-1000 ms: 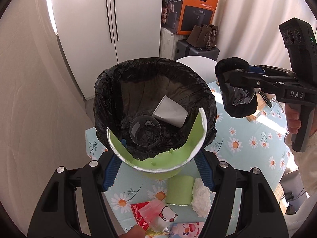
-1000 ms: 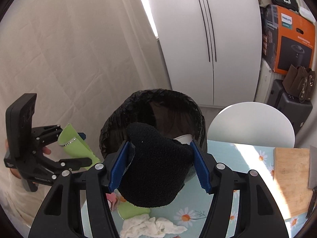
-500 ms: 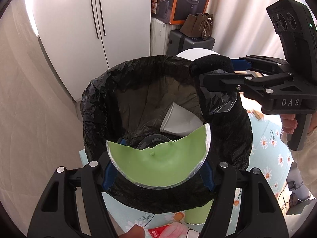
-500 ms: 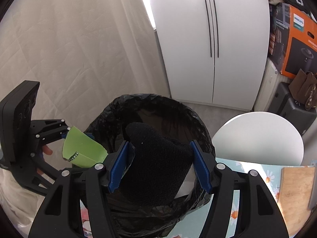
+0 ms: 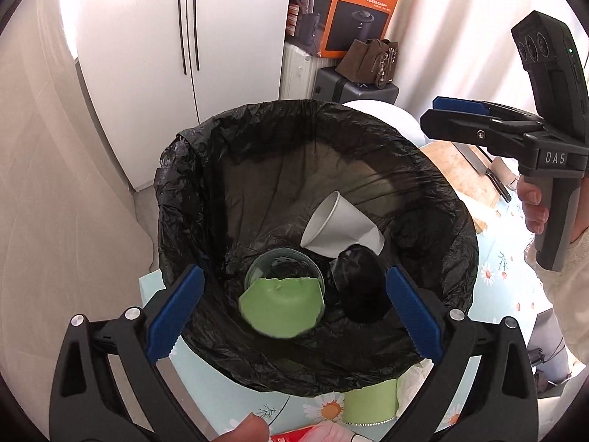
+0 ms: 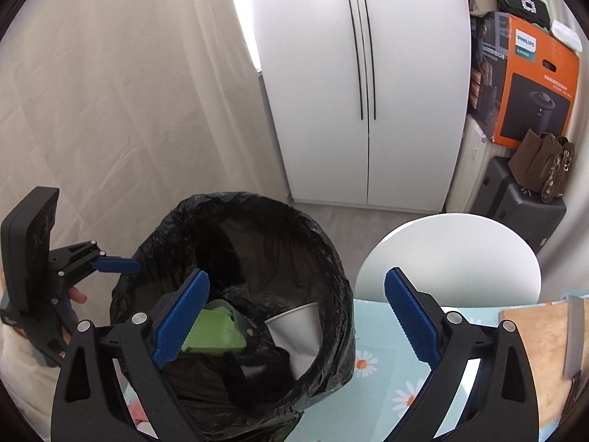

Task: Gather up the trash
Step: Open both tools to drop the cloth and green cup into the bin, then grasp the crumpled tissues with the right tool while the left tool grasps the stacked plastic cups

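A bin with a black liner [image 5: 294, 110] stands at the table's edge. My left gripper [image 5: 294, 311] hangs over its near rim, its jaws opening with nothing between them. Below it in the bin lie a green cup fragment [image 5: 283, 305], a black fuzzy piece [image 5: 362, 283], a white paper cup [image 5: 342, 224] and a clear plastic cup [image 5: 283, 265]. My right gripper [image 6: 296, 316] is over the bin's right side, its jaws also opening and empty. In the right wrist view the green fragment [image 6: 217, 331] and the black piece [image 6: 254, 372] rest inside the liner.
A green cup [image 5: 370, 401], crumpled tissue [image 5: 408, 379] and a red packet [image 5: 294, 434] lie on the daisy-print tablecloth [image 6: 368, 386] near the bin. A wooden cutting board [image 6: 533, 350] with a cleaver [image 6: 576, 335] sits at the right. Behind are a white round seat [image 6: 449, 254] and a white fridge [image 6: 368, 92].
Both grippers moved forward over the bin and went from shut to open. The green fragment left the left gripper and the black fuzzy piece left the right; both now lie in the bin.
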Demonstrator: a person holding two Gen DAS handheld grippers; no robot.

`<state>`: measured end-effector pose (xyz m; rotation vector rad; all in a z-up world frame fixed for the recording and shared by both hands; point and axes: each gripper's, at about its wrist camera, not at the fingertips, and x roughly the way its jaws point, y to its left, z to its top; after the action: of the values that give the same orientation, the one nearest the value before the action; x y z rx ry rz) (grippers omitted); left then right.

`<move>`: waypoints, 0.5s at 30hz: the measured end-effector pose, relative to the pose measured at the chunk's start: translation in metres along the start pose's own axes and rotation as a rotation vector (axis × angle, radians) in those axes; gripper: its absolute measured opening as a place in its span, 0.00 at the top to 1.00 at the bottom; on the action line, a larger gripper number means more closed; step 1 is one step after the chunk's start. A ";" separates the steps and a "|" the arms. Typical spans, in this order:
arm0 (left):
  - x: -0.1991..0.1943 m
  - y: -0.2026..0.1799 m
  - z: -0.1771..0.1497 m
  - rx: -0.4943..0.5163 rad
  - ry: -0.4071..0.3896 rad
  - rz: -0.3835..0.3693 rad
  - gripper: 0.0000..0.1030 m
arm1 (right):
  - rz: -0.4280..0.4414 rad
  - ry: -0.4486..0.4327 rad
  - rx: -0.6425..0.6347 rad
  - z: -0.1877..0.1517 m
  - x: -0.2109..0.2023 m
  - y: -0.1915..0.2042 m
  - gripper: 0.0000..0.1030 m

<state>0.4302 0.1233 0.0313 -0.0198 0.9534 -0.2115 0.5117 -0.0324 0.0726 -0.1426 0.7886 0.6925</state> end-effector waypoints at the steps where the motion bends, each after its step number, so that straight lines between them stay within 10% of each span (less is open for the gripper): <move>1: -0.002 -0.002 -0.003 -0.002 0.002 0.003 0.06 | -0.005 0.005 -0.007 -0.003 -0.001 0.000 0.11; 15: -0.067 -0.043 -0.045 -0.054 -0.047 0.142 0.06 | 0.062 -0.002 -0.045 -0.039 -0.053 0.005 0.09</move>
<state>0.3487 0.0971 0.0645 -0.0063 0.9099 -0.0538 0.4581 -0.0705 0.0823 -0.1588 0.7786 0.7696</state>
